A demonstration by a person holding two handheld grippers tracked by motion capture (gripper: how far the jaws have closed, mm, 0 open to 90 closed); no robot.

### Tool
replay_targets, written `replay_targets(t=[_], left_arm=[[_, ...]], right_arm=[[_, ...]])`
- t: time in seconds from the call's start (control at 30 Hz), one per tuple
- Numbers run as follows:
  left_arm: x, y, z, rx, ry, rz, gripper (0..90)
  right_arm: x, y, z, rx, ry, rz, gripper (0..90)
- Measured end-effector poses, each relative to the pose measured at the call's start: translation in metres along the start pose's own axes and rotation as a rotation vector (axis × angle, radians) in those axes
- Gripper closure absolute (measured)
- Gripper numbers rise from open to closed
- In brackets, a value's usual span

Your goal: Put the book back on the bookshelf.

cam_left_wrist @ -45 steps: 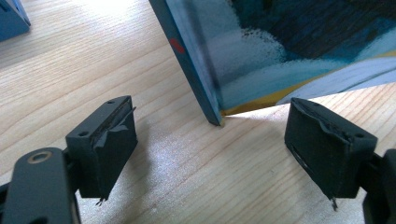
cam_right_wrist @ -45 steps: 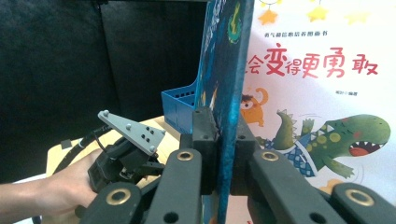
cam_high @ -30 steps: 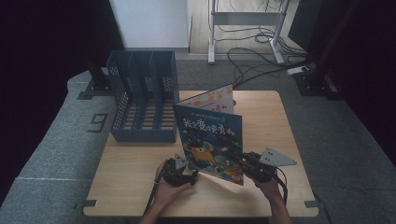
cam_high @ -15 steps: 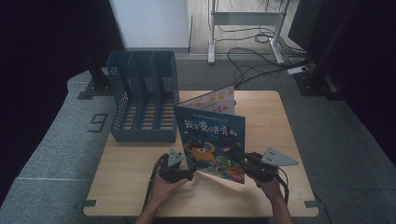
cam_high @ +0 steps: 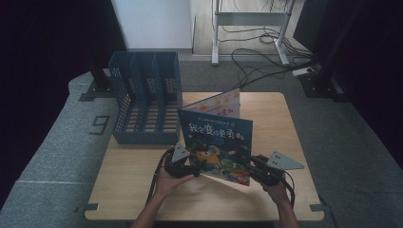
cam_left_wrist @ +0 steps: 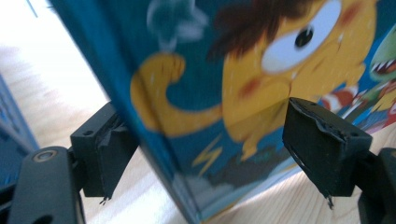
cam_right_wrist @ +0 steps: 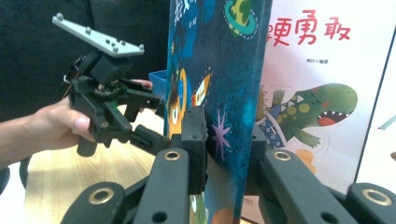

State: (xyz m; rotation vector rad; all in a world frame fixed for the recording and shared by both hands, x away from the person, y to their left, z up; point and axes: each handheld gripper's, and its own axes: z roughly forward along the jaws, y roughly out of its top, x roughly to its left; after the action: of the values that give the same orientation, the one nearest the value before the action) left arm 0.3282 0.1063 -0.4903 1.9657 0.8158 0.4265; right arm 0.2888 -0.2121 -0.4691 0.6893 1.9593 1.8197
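A picture book with a blue cartoon cover stands on its lower edge on the wooden table, slightly spread open, cover toward me. My left gripper is at its lower left corner; in the left gripper view the jaws are open wide, with the book's spine edge between them and untouched. My right gripper is at the lower right corner. Its jaws have just been opening slightly, but the pads still press the blue cover from both sides. The left gripper also shows there.
A blue slotted file rack stands at the table's back left, close to the book's left edge. An inner page with a green dinosaur fans out behind the cover. Cables and a desk frame lie on the floor beyond.
My left gripper has risen a little along the book's left edge. The book and the right gripper have stayed in place.
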Motion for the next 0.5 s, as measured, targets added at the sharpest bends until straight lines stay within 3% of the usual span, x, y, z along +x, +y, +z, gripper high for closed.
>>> replay_targets(t=[0.07, 0.2, 0.5], left_arm=[[0.0003, 0.0047, 0.0005, -0.012, -0.023, 0.004, 17.4], [0.0005, 0.0071, 0.0005, -0.031, -0.031, 0.013, 17.0], [-0.0036, 0.0058, -0.0023, -0.058, -0.018, 0.036, 22.7]], right_arm=[[-0.0003, -0.0004, -0.0004, 0.005, -0.006, -0.005, 75.8], [-0.0020, -0.0017, -0.0013, 0.015, -0.016, -0.009, 74.4], [-0.0073, -0.0063, -0.0018, 0.042, -0.062, -0.014, 69.0]])
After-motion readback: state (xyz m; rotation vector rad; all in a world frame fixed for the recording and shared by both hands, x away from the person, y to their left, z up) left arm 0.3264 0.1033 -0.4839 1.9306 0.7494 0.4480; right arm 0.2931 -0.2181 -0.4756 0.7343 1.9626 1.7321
